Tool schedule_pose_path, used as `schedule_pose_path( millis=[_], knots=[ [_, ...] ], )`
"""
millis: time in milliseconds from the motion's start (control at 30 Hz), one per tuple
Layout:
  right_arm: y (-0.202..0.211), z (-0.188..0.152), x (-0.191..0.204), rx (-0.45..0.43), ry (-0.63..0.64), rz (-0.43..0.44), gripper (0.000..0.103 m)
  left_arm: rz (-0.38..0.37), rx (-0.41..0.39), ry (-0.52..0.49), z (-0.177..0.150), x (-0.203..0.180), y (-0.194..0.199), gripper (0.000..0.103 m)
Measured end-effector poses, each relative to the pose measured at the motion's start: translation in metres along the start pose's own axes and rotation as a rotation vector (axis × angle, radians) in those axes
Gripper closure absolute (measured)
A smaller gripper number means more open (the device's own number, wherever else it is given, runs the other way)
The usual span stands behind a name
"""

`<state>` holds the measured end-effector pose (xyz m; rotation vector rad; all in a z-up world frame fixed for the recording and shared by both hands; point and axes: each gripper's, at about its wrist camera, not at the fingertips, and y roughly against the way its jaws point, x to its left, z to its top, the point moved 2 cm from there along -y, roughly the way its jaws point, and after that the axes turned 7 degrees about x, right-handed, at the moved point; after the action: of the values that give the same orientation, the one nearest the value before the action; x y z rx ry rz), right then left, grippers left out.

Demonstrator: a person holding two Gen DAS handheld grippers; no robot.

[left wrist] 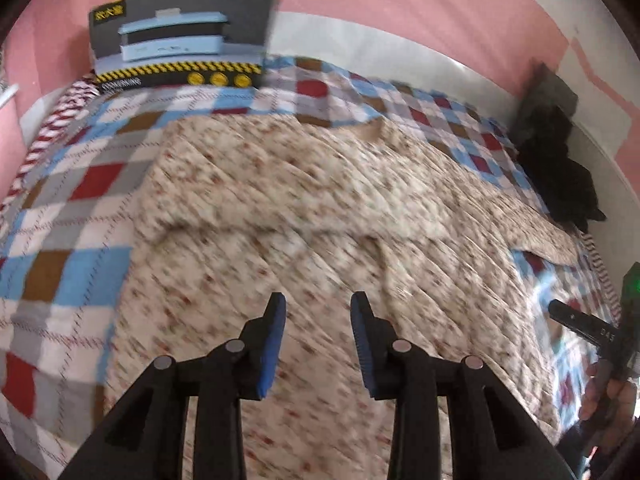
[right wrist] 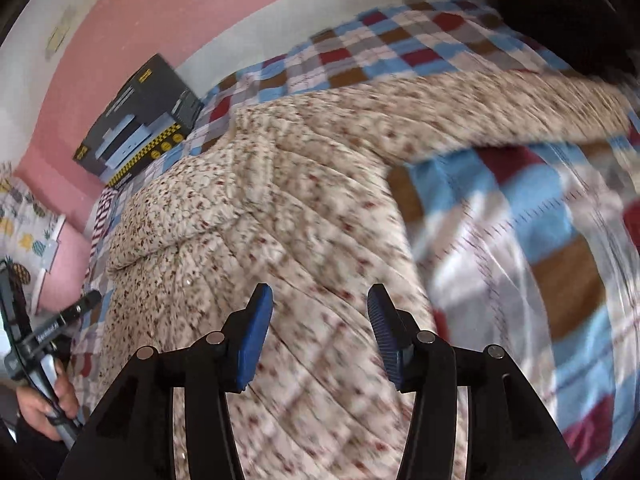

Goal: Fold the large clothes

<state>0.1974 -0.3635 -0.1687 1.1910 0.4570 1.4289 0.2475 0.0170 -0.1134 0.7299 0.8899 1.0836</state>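
Note:
A large beige quilted garment with a small red floral print [left wrist: 280,200] lies spread across the bed, with one sleeve reaching out sideways [right wrist: 500,108]. My left gripper [left wrist: 318,298] hovers over its near part, open, with only fabric showing below the gap between its blue pads. My right gripper [right wrist: 320,290] hangs over the garment [right wrist: 300,200] near its right side, open wider, with nothing between its fingers. Both views are motion-blurred.
A checked blanket in blue, red, brown and white [left wrist: 60,220] covers the bed. A dark appliance box [left wrist: 180,36] leans on the pink wall at the far end. Black clothes [left wrist: 556,168] are piled at the right. A hand [right wrist: 44,404] grips the other tool's handle.

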Motion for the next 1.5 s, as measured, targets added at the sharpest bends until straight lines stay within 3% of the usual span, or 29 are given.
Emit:
schedule_pose_path(
  millis=[233, 300, 400, 767, 967, 1100, 1167, 1233, 1267, 1367, 1500],
  knots=[
    [0.021, -0.002, -0.049, -0.040, -0.119, 0.003, 0.051, 0.000, -0.005, -0.054, 0.001, -0.034, 0.005, 0.068],
    [0.024, 0.002, -0.062, -0.057, -0.137, 0.002, 0.044, 0.006, -0.013, -0.062, 0.005, -0.038, 0.005, 0.067],
    [0.025, 0.009, -0.084, -0.071, -0.174, 0.004, 0.043, 0.020, -0.019, -0.067, 0.011, -0.042, 0.001, 0.066],
    [0.013, 0.079, -0.213, -0.146, -0.391, -0.035, 0.043, 0.080, -0.004, -0.053, 0.042, -0.034, -0.039, 0.065],
    [-0.006, 0.115, -0.284, -0.198, -0.578, 0.015, 0.043, 0.106, 0.007, -0.038, 0.051, -0.027, -0.061, 0.065],
    [-0.013, 0.128, -0.306, -0.261, -0.664, 0.075, 0.043, 0.117, 0.027, -0.033, 0.050, -0.022, -0.074, 0.065],
    [-0.013, 0.135, -0.309, -0.271, -0.675, 0.058, 0.043, 0.121, 0.036, -0.028, 0.049, -0.020, -0.079, 0.065],
    [-0.007, 0.140, -0.310, -0.274, -0.673, 0.022, 0.062, 0.120, 0.043, -0.021, 0.049, -0.018, -0.082, 0.065],
    [0.000, 0.143, -0.307, -0.280, -0.662, 0.005, 0.081, 0.117, 0.042, -0.015, 0.049, -0.017, -0.082, 0.065],
    [0.024, 0.154, -0.287, -0.311, -0.585, -0.015, 0.085, 0.111, 0.023, -0.003, 0.050, -0.013, -0.075, 0.065],
    [0.071, 0.174, -0.231, -0.365, -0.436, -0.009, 0.087, 0.098, -0.009, 0.030, 0.053, -0.003, -0.059, 0.065]
  ],
)
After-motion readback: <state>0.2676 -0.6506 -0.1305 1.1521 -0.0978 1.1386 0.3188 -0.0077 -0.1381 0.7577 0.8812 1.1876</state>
